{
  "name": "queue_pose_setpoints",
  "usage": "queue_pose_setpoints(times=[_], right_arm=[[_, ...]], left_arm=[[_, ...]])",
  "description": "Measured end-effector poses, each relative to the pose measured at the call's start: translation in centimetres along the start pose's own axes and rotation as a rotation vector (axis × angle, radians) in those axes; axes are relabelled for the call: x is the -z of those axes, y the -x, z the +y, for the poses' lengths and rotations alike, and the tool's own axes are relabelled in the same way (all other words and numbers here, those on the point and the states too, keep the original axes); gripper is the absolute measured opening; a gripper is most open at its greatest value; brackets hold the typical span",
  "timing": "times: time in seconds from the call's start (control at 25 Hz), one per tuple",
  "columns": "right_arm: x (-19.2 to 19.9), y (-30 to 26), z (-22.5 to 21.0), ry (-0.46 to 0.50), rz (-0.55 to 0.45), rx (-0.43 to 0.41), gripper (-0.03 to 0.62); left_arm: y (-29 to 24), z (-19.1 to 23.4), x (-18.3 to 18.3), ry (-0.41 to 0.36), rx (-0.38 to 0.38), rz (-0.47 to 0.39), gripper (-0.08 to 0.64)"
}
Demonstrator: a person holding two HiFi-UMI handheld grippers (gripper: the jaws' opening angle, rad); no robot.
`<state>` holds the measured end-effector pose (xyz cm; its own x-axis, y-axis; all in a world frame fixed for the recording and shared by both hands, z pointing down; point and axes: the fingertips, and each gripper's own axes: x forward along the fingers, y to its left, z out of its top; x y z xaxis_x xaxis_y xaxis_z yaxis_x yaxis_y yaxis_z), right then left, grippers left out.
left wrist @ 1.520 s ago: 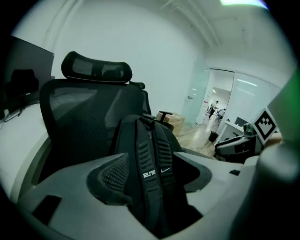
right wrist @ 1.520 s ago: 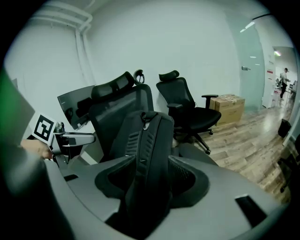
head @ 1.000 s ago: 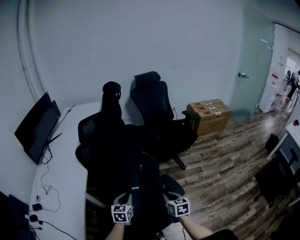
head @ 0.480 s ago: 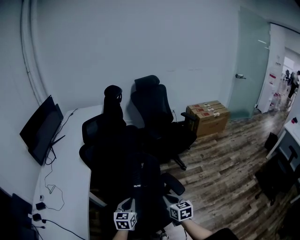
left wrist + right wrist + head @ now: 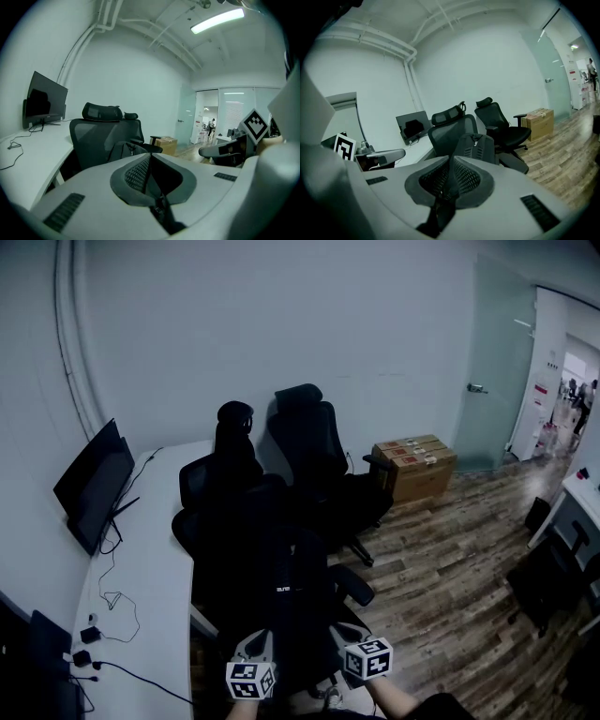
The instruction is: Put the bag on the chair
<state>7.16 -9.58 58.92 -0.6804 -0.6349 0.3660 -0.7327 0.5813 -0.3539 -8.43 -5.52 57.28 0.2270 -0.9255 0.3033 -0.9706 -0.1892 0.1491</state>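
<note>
Seemingly, the bag (image 5: 476, 145) sat on the chair (image 5: 449, 123); left tool (image 5: 148, 157) and right tool (image 5: 452, 159) were pressed together, empty, so they should pull clear without snagging it.

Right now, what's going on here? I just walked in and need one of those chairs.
A person holds a two-jaw gripper in each hand. The left gripper and the right gripper are each shut on a black strap of the bag, holding it in front of the near chair and its mesh back. The picture is too dark to tell whether the bag already rests on the seat. A second chair stands beyond.
</note>
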Motion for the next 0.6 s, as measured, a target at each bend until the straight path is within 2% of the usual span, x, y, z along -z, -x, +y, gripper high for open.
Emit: queue_pose_setpoints(times=[0.32,0.6], right_arm=[[2.2,4.9,5.2,-0.024,-0.051,0.007,0.06],[4.9,7.6,8.2,-0.067,-0.06,0.0,0.06]], left_arm=[[8.1,-1.3,2.5,0.018,0.024,-0.012,0.022],[12.7,-1.9,3.9,0.013,0.044,-0.019,0.022]])
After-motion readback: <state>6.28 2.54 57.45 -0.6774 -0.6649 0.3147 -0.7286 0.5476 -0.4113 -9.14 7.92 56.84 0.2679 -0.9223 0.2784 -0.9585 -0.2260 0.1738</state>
